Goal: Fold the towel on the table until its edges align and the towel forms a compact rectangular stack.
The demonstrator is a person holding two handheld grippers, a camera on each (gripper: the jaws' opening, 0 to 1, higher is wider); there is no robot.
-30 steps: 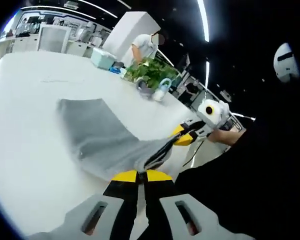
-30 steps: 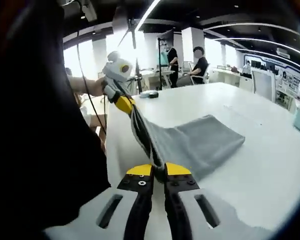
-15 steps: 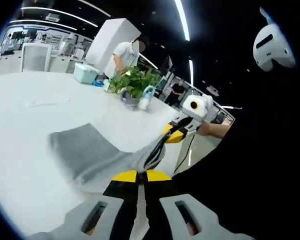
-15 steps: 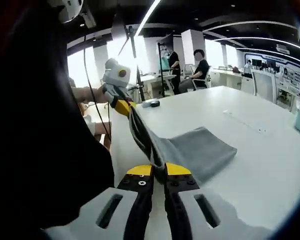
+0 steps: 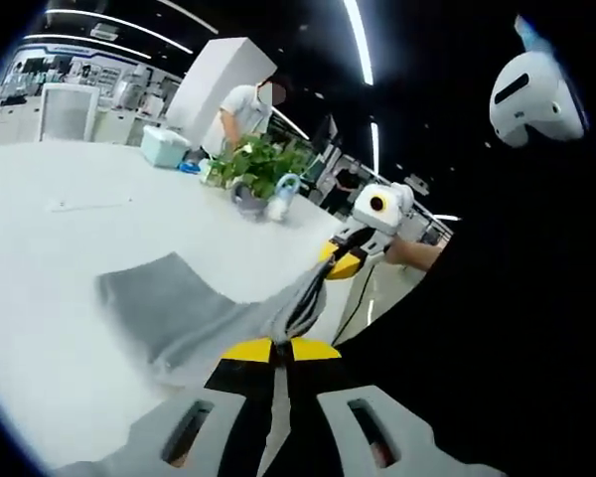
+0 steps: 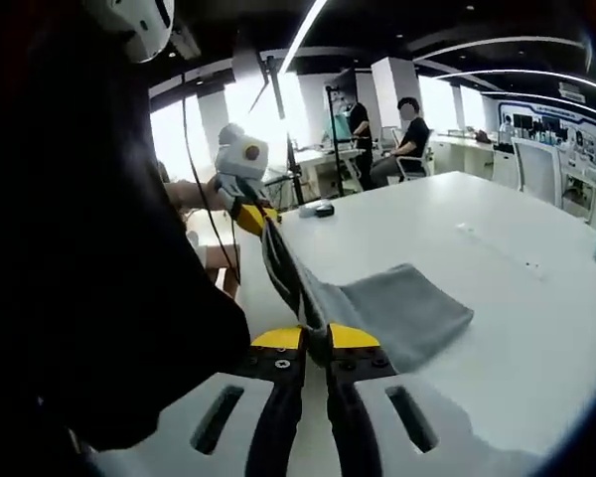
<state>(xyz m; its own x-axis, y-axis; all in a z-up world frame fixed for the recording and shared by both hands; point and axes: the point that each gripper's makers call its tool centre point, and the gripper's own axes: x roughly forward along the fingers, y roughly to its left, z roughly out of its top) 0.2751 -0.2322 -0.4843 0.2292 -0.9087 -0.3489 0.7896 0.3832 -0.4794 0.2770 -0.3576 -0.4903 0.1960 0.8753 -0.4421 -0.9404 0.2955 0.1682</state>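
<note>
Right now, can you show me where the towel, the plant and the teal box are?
towel (image 5: pixel 174 303), left gripper view, flat grey middle.
plant (image 5: pixel 258 167), left gripper view, green leaves.
teal box (image 5: pixel 165 147), left gripper view, its side.

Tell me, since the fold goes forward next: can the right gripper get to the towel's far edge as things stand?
Probably not yet. The right gripper is shut on the towel, as is the left gripper. The table beyond looks bare, but its jaws must release first.
</note>
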